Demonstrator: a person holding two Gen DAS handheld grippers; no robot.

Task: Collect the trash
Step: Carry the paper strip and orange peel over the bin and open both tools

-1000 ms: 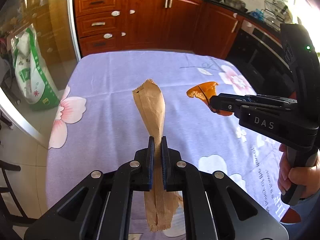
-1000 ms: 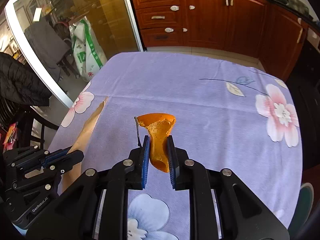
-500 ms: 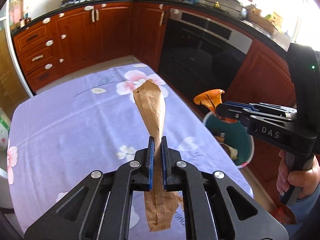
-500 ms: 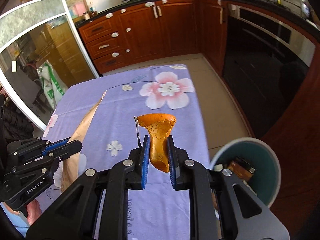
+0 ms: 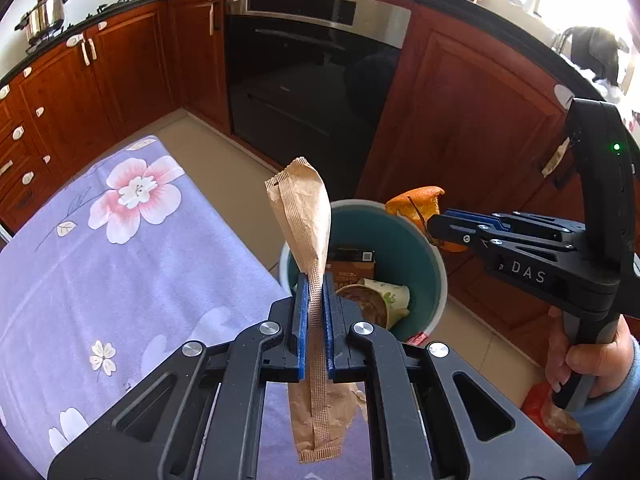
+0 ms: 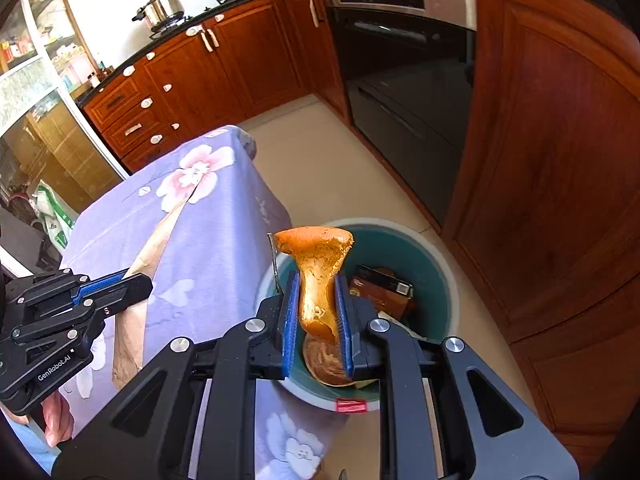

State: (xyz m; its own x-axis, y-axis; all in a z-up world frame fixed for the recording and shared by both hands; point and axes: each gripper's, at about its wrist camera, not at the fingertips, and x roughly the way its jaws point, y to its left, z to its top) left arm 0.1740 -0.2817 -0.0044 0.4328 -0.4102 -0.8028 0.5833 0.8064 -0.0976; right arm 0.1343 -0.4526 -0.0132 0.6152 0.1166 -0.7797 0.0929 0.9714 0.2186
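Note:
My left gripper [image 5: 315, 280] is shut on a brown paper wrapper [image 5: 306, 216] and holds it upright over the near rim of a teal trash bin [image 5: 424, 256]. My right gripper [image 6: 317, 280] is shut on an orange peel [image 6: 320, 264] above the same bin [image 6: 432, 248]. In the left wrist view the right gripper [image 5: 434, 224] holds the peel [image 5: 416, 200] over the bin's far right rim. In the right wrist view the left gripper [image 6: 140, 278] and the wrapper [image 6: 160, 236] stand to the left, over the table edge. The bin holds a dark box [image 5: 352, 264] and paper cups [image 5: 384, 296].
The table with a purple flowered cloth [image 5: 100, 260] lies to the left of the bin. A black oven [image 5: 312, 64] and red-brown wood cabinets [image 5: 460, 120] stand behind the bin across a strip of beige tiled floor [image 6: 320, 160].
Both grippers have swung right from over the table to the bin beside it, each still holding its item. The bin now sits directly below both.

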